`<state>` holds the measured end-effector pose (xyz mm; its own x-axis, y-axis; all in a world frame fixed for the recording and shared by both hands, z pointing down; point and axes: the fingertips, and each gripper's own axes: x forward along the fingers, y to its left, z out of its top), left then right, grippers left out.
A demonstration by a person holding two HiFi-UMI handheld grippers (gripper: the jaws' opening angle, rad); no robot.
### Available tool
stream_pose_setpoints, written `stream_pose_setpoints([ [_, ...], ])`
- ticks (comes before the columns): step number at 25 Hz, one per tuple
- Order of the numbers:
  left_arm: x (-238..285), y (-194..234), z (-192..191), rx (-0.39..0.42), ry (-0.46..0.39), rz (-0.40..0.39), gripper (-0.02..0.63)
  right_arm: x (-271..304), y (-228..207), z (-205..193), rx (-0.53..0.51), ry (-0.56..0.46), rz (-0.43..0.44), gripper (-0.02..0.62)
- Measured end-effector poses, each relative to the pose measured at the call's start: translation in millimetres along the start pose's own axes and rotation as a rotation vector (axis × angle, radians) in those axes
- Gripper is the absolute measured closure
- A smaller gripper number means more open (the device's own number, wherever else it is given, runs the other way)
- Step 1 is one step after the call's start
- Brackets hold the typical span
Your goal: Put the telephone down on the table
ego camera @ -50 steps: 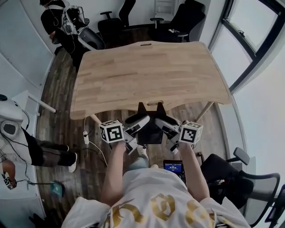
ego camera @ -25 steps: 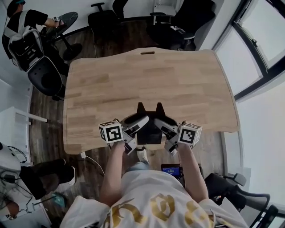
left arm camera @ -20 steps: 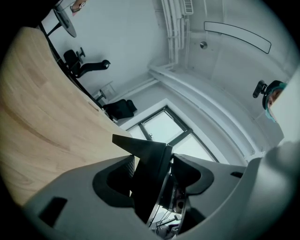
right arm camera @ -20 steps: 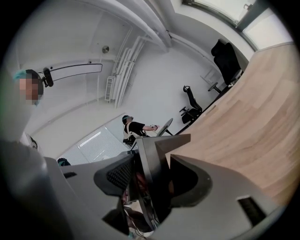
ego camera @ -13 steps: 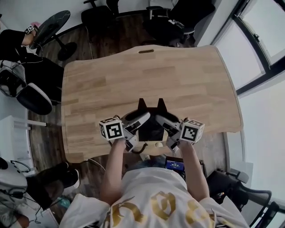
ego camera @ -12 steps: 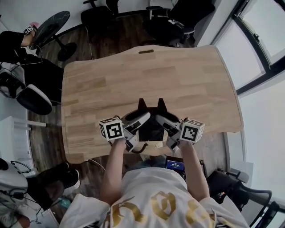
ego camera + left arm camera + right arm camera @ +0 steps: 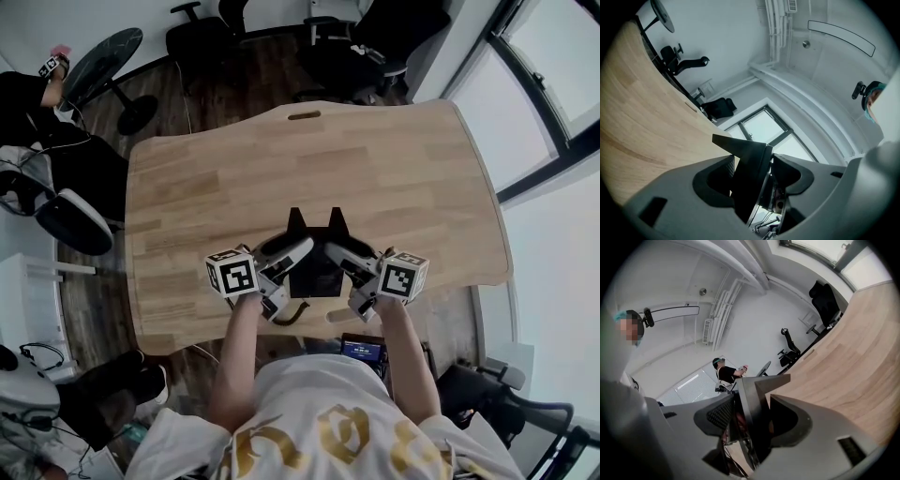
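Note:
A black telephone with two pointed corners at its far end hangs between both grippers, just over the near edge of the wooden table. My left gripper clamps its left side and my right gripper its right side. In the left gripper view the telephone is a dark slab wedged between the jaws, with the table on the left. The right gripper view has the telephone pinched the same way, with the table on the right. Whether the telephone touches the tabletop is hidden.
Black office chairs stand beyond the table's far edge. A seated person and a round stand are at the left. A window runs along the right. A small device with a lit screen sits near the person's waist.
Both grippers, with the telephone between them, have come forward from above the floor to over the table's near edge. Their hold on it looks the same.

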<state>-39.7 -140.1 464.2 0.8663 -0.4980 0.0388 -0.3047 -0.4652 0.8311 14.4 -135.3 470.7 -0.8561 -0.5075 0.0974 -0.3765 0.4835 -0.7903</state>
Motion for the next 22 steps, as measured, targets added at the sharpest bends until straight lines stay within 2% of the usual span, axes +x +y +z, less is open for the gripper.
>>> stream_pose_setpoints([
  [10, -2.5, 16.1, 1.8, -0.023, -0.009, 0.030, 0.353, 12.3, -11.1, -4.1, 0.029, 0.027, 0.007, 0.370],
  [22, 1.4, 51.6, -10.3, -0.090, -0.006, 0.048, 0.353, 22.8, -42.4, -18.9, 0.071, 0.072, -0.026, 0.370],
])
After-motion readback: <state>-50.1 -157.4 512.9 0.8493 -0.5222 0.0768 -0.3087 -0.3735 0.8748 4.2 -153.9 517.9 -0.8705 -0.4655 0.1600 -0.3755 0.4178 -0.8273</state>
